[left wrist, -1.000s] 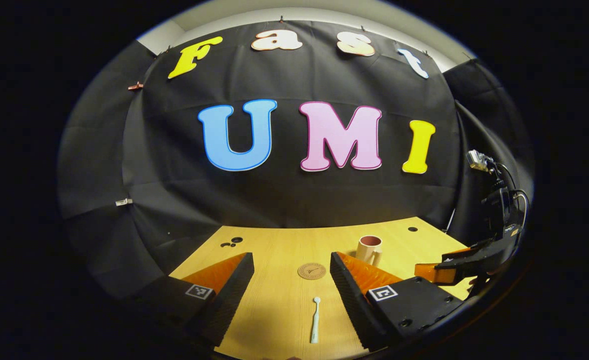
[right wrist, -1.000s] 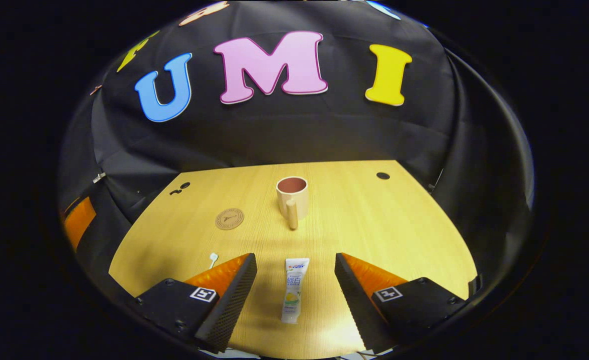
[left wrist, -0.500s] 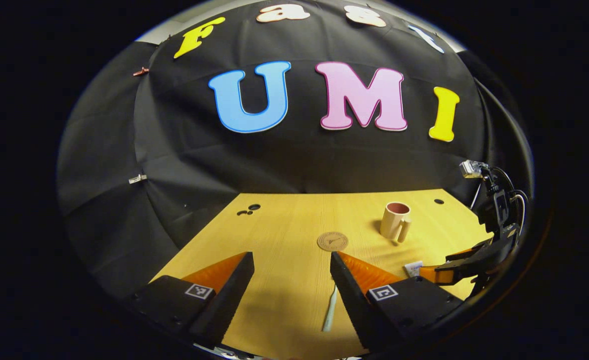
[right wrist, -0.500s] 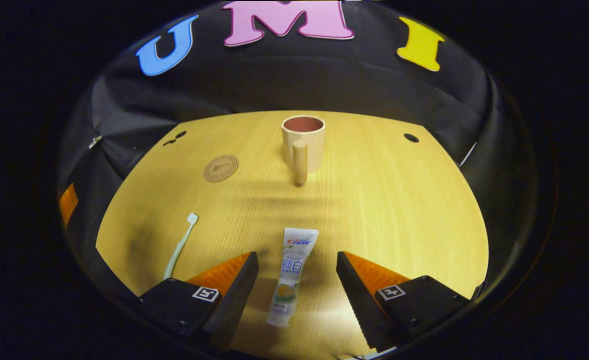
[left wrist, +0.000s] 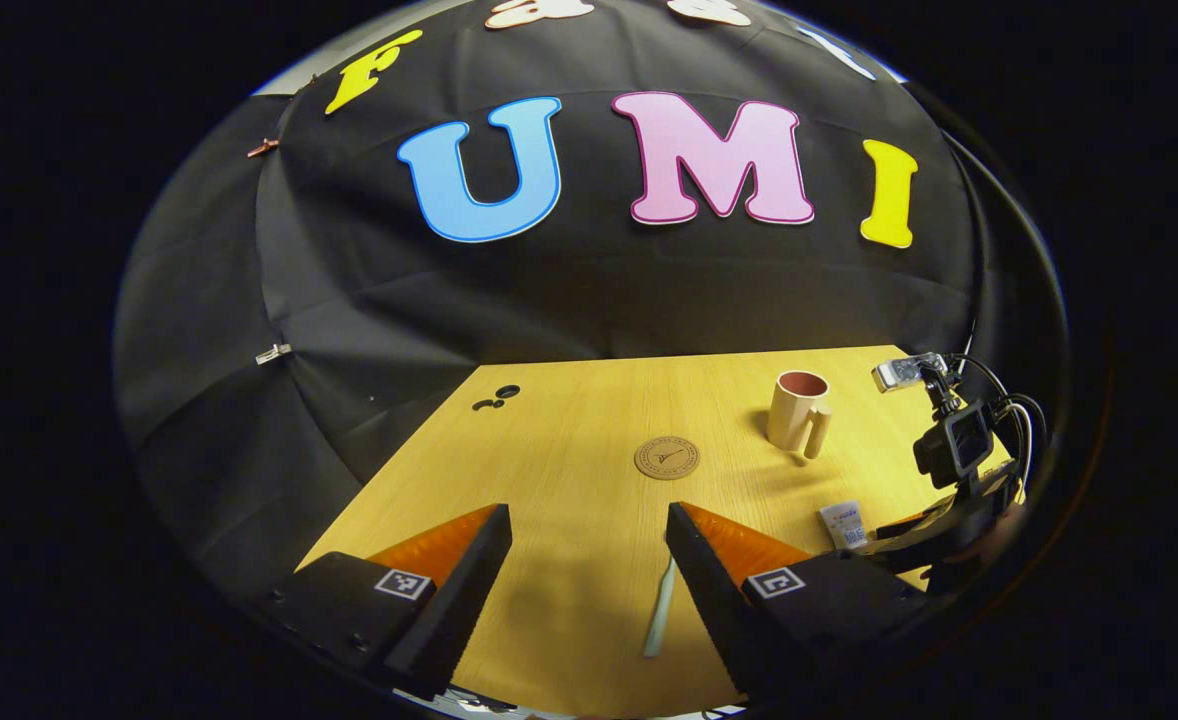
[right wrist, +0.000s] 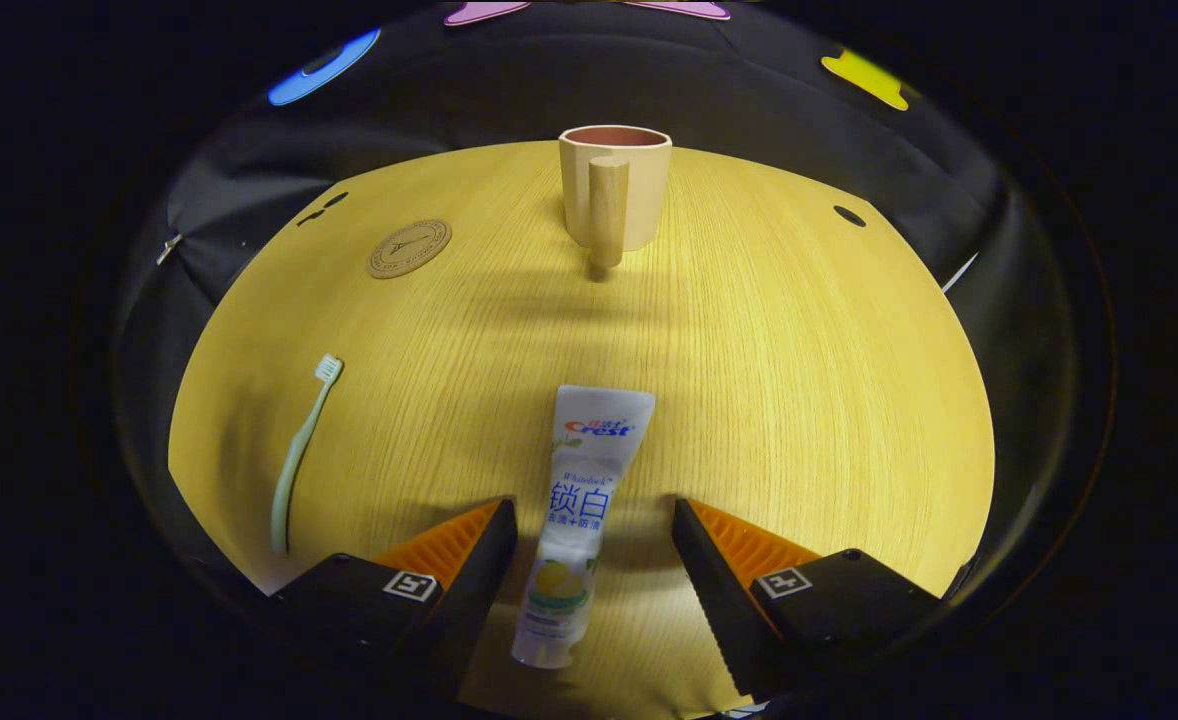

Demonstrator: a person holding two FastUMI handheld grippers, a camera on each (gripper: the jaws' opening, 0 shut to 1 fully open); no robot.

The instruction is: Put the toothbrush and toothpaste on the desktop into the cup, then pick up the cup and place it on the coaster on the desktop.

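— Looking at the right gripper (right wrist: 594, 520), what is new since a second ago?
— It has come down low over the toothpaste (right wrist: 581, 510). The tube looks much bigger now and lies flat between the two fingers, which are wide apart and not touching it.
— And the left gripper (left wrist: 589, 530)?
— Its fingers are spread wide too, holding nothing. The toothbrush (left wrist: 661, 618) used to lie in the middle of the gap; now it sits close beside the right-hand finger.
— Where is the cup (right wrist: 614, 190)?
— Standing upright on the wooden desk (right wrist: 799, 380), past the toothpaste, handle facing the right gripper view. The round coaster (right wrist: 409, 247) lies to its left, apart from it. Black cloth hangs behind the desk.
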